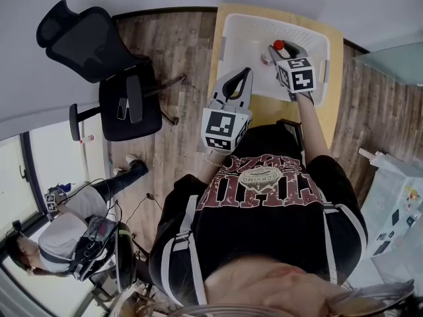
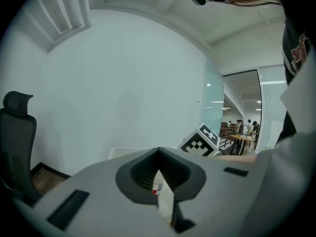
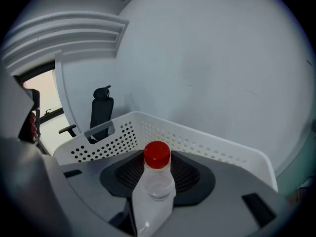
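Plain wall and wood floor surround a small worktop (image 1: 264,111) carrying a white basket (image 1: 264,20). The right tool (image 1: 275,53) pinches a red-capped bottle (image 3: 157,181) over the basket, long axis along the jaws. At its 8 o'clock, outside the basket, the left tool (image 1: 245,73) is pressed onto a thin white item (image 2: 165,201). A chair (image 1: 125,91) stands at 9 o'clock.

Clear glossy plastic bottle (image 3: 154,187), perforated matt plastic basket (image 3: 207,144)

Bottle (image 3: 157,184): clear plastic, red cap on, lies along jaws w/ cap toward tips, clamped in right gripper (image 3: 158,169), above white perforated basket (image 3: 197,142). White item (image 2: 164,201): thin, red mark, pinched in left gripper (image 2: 160,174); ID unclear.
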Demonstrator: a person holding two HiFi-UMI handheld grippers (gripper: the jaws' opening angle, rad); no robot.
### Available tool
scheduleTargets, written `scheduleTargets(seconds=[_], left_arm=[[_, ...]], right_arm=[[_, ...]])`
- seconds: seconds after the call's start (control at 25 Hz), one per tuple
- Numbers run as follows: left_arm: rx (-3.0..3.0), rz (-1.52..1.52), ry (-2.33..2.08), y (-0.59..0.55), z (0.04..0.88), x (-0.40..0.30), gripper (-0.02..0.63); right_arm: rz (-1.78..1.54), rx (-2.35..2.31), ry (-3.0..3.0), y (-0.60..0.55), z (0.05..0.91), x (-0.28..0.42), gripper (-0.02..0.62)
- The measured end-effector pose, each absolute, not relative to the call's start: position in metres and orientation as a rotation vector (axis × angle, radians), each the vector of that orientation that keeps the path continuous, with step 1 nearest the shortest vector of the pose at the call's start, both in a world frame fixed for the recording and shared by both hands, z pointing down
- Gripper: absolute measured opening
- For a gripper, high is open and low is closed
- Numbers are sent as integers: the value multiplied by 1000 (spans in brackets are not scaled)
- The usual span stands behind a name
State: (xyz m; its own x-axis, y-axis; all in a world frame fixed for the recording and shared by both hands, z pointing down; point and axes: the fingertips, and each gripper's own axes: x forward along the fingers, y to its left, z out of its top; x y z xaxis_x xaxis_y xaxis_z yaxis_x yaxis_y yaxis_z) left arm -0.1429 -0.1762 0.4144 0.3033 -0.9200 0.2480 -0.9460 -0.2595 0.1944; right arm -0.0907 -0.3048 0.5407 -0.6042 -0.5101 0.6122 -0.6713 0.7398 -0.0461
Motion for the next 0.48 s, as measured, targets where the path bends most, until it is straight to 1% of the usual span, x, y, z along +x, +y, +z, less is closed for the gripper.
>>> scheduleTargets(seconds=[0.48], left_arm=[[2278, 120, -1688, -173, 414, -143, 44]], right_arm=[[356, 915, -2368, -303, 540, -88, 158]])
